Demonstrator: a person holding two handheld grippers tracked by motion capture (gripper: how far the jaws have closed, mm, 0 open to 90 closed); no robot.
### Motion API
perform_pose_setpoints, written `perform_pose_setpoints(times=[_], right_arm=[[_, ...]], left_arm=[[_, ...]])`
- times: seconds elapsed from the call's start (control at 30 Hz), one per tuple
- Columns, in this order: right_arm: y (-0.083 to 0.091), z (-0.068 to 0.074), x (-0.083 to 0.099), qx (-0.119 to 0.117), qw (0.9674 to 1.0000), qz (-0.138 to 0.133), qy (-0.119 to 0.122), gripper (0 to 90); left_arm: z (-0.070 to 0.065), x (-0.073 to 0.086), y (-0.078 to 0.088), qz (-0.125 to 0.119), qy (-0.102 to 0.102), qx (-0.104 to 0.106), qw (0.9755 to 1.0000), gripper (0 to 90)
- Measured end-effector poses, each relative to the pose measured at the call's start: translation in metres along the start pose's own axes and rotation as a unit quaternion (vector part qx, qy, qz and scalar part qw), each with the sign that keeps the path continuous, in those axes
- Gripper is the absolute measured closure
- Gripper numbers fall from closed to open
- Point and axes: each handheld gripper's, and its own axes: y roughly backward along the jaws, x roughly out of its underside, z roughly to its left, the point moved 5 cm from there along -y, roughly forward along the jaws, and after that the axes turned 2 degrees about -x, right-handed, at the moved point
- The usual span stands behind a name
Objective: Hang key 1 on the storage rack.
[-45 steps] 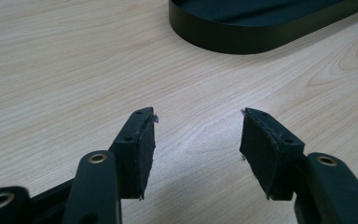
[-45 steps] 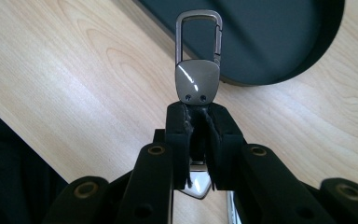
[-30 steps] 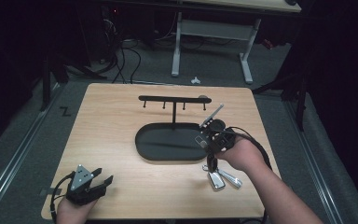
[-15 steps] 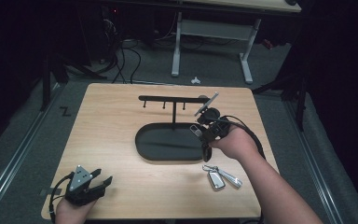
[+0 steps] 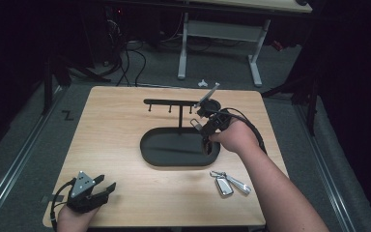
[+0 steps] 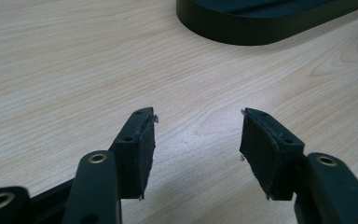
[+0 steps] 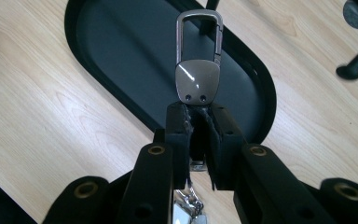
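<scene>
Wooden table (image 5: 116, 145): right gripper (image 7: 198, 108) clamping keychain (image 7: 198, 70) (left gripper (image 6: 196, 135) agape, empty).

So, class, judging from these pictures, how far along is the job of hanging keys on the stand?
Done: the right hand-held gripper has a carabiner keychain clamped, raised over the tray. In hand: carrying it toward the hook rack. Left: hanging it, then the keys on the table. The left hand-held gripper is open.
</scene>
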Motion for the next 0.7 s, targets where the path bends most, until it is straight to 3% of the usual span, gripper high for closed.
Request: perform_pose_setpoints(times=[0.33,0.7], right_arm=[[0.006,-0.006,-0.017,0.005,0.9998,-0.016,-0.01,80.4],[-0.002,-0.011,-0.027,0.011,0.9996,-0.016,-0.02,80.3]], left_arm=[[-0.001,0.0,0.0,0.0,0.0,0.002,1.0,45.2],[0.001,0.0,0.0,-0.002,0.001,0.002,1.0,45.3]])
